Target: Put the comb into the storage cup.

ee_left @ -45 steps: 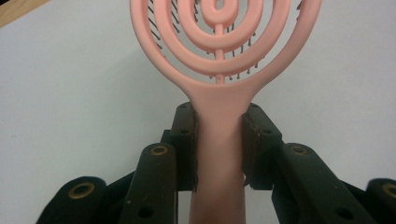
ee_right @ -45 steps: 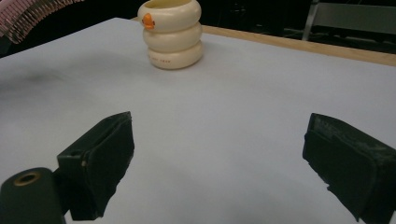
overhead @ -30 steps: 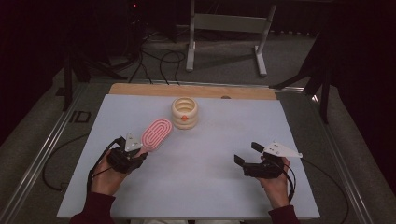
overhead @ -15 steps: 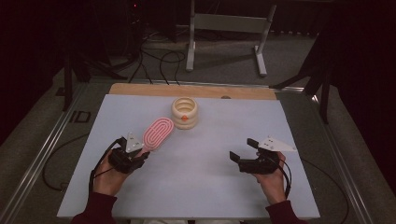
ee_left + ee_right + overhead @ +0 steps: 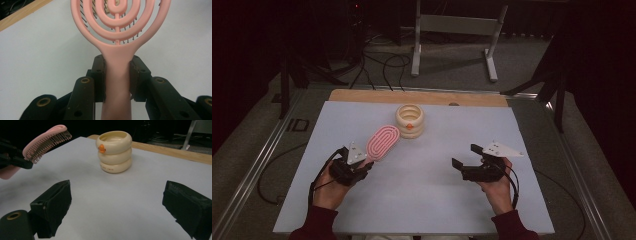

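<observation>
One pink brush (image 5: 117, 62) | handle clamped between left tongs (image 5: 117, 75)

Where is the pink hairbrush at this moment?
In the high view the pink hairbrush is left of centre, its handle clamped in the left gripper, its head raised just short of the cream ringed cup.

Your left claw (image 5: 362, 165) sits low at the near left, its jaws clamped on something between them, both pads pressing its sides in the left gripper view. Left hand (image 5: 329, 187) wraps the body from behind, forearm entering from the bottom edge. Your right claw (image 5: 464, 157) is at the near right, pointing toward the middle, jaws wide apart with nothing between them. Right hand (image 5: 497, 187) grips from behind, dark red sleeve at the wrist.
</observation>
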